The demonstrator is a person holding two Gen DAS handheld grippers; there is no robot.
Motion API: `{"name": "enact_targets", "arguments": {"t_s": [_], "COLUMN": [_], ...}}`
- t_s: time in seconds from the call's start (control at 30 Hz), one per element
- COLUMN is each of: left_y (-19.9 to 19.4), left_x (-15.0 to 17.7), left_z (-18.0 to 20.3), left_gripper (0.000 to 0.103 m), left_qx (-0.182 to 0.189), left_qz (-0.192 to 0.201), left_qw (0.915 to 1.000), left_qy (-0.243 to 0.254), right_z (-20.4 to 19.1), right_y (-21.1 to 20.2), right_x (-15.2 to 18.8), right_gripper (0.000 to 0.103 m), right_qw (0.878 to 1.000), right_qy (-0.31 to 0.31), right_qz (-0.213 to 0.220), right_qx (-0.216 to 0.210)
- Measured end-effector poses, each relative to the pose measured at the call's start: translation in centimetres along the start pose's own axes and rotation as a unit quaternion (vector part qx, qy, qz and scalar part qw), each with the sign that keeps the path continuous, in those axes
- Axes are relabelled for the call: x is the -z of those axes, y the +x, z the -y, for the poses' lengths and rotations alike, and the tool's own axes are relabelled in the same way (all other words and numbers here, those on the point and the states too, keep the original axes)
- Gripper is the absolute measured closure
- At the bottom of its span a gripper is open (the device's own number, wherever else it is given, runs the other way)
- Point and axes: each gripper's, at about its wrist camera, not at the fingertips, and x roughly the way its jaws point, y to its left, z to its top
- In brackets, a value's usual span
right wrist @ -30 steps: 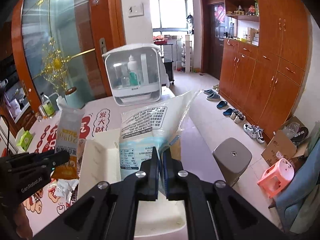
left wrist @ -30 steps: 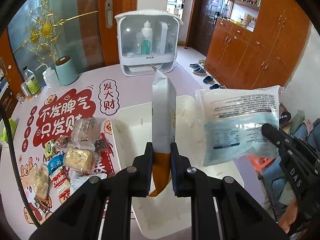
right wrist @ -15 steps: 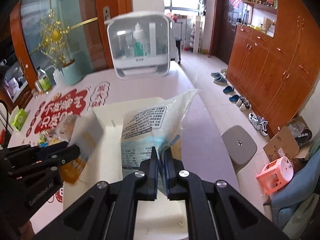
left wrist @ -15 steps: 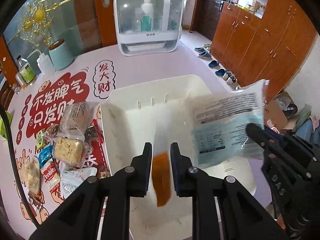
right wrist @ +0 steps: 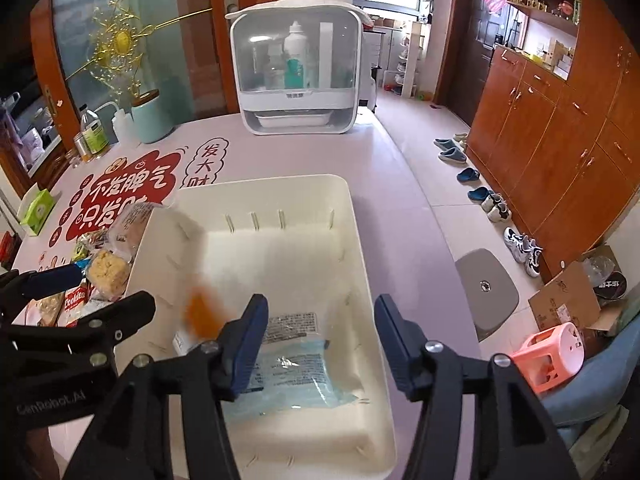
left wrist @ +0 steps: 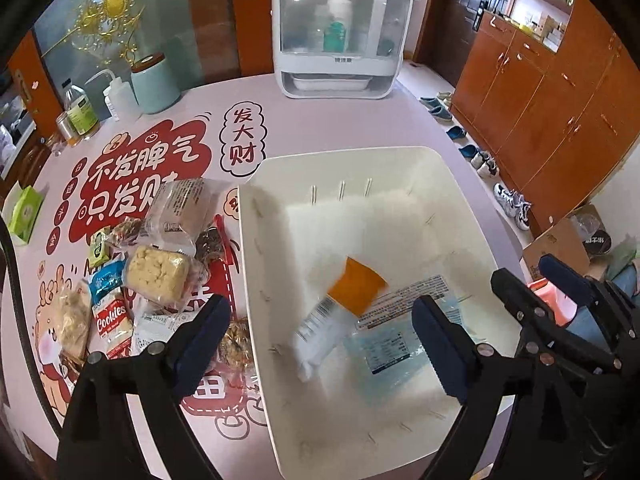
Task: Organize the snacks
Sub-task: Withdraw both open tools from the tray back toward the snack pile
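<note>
A white plastic bin (left wrist: pixel 348 158) stands on the pink printed table. Inside it, an orange-and-white snack pack (left wrist: pixel 340 308) lies blurred and tilted, partly over a clear blue packet (left wrist: pixel 394 340) flat on the bottom. My left gripper (left wrist: pixel 322 322) hovers above the bin with its jaws opening wide; the pads touch nothing. My right gripper (right wrist: pixel 322 312) also hangs over the bin (right wrist: pixel 260 182), jaws opening above the blue packet (right wrist: pixel 296 364), clear of it. The orange pack (right wrist: pixel 202 316) shows at its left. A pile of loose snacks (left wrist: pixel 156 268) lies on the table left of the bin.
At the back stands a white cabinet with bottles (left wrist: pixel 340 32). A mint canister (left wrist: pixel 154 84), small bottles (left wrist: pixel 80 108) and a green box (left wrist: pixel 26 208) line the far left. Past the table's right edge are a grey stool (right wrist: pixel 486 284) and a pink stool (right wrist: pixel 548 356).
Both grippers went from shut to open and sank toward the bin. The orange-and-white pack and the blue packet left the jaws and dropped into the bin.
</note>
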Motion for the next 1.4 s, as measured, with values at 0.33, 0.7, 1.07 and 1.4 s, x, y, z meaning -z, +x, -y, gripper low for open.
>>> {"name": "enact_targets", "arguments": {"t_s": [0.33,0.7,1.07,1.4], "left_y": [-2.6,-5.0,-7.5,-9.9], "left_x": [1.5,3.1,5.1,6.6], "left_z": [0.0,-0.4,-4.4,-14.5], "left_gripper": [0.012,0.012,0.012,0.012], "left_qx": [-0.022,-0.028,-0.041,-0.053], "left_qz": [0.047,0.064,0.072,0.073], "left_qw": [0.9985,0.9972,0.9962,0.9959], "left_qy": [0.016,0.027,0.028,0.003], "right_z": [-0.8,-1.3,-4.4,-10.4], "right_y": [-1.8,-4.0,-5.1,-6.3], "right_x": [1.0,2.1,2.9,3.5], "right_gripper": [0.047,0.047,0.036,0.036], "right_qw": [1.000,0.999,0.999,0.999], "right_qy": [-0.008,0.000,-0.001,0.019], "right_qz": [0.014,0.044,0.033,0.013], "right_qx": [-0.011,-0.008,-0.036,-0.046]}}
